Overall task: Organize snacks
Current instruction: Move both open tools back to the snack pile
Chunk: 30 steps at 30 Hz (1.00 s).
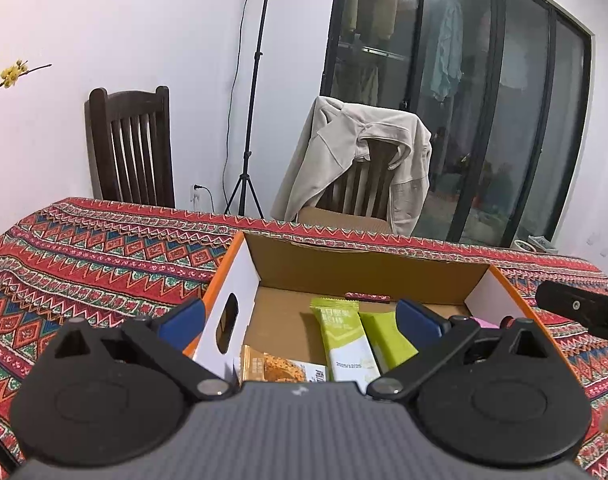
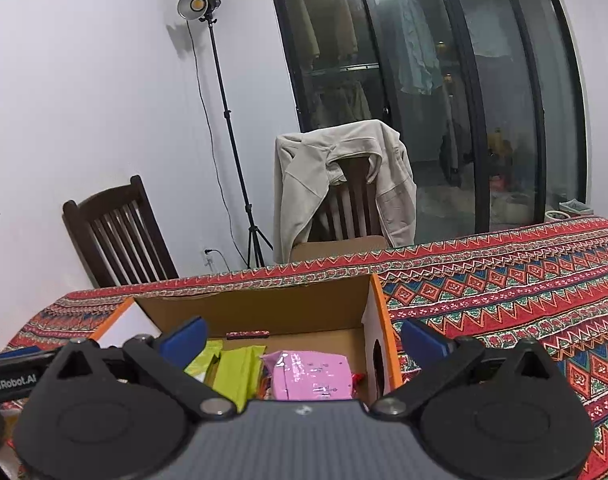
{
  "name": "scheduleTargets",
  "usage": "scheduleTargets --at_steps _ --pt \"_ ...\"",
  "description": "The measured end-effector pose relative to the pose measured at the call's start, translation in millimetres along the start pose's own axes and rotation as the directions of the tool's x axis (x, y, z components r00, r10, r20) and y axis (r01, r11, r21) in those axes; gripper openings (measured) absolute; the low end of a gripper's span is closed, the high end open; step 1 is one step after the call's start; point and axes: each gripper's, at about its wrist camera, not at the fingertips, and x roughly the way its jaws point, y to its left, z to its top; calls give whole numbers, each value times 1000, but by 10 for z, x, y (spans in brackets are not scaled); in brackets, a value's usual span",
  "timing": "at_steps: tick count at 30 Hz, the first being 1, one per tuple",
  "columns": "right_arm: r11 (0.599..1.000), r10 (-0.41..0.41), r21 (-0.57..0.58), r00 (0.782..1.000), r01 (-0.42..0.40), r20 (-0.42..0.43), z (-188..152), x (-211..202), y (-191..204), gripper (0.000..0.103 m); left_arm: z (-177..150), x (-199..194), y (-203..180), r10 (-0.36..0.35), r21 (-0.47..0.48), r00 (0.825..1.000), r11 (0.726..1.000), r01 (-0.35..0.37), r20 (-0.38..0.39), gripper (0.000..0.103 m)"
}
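Snacks sit inside the open cardboard box [image 1: 368,268] on the counter [image 1: 84,256] with the patterned cloth: two green bar wrappers [image 1: 342,340] mid-box, an orange-brown packet [image 1: 274,368] at the near left, a pink packet [image 2: 310,374] on the right, a small dark red stick [image 2: 247,334] by the far wall. Left tool [image 1: 300,318] spread wide, released, nothing between its blue fingers [image 1: 418,320], straddling the box's left wall. Right tool [image 2: 304,340] also wide, released, empty, straddling the right wall.
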Motion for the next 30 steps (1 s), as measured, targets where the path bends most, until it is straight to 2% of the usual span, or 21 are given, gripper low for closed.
scheduleTargets --at_steps 8,17,23,30 --pt "999 -7 -44 1000 7 -4 7 -229 -18 103 -15 -235 111 -1 4 1000 1000 1 -10 103" --pt "997 0 -74 1000 -2 -29 -116 -521 -57 103 -177 -593 248 -9 55 1000 998 10 -23 103" --pt "995 12 -93 997 -19 -81 -283 -717 -108 103 -352 -905 376 -15 95 1000 995 16 -12 103" --pt "991 12 -134 992 -29 -122 -535 -930 -113 103 -581 -1051 458 -33 90 998 995 37 -46 103"
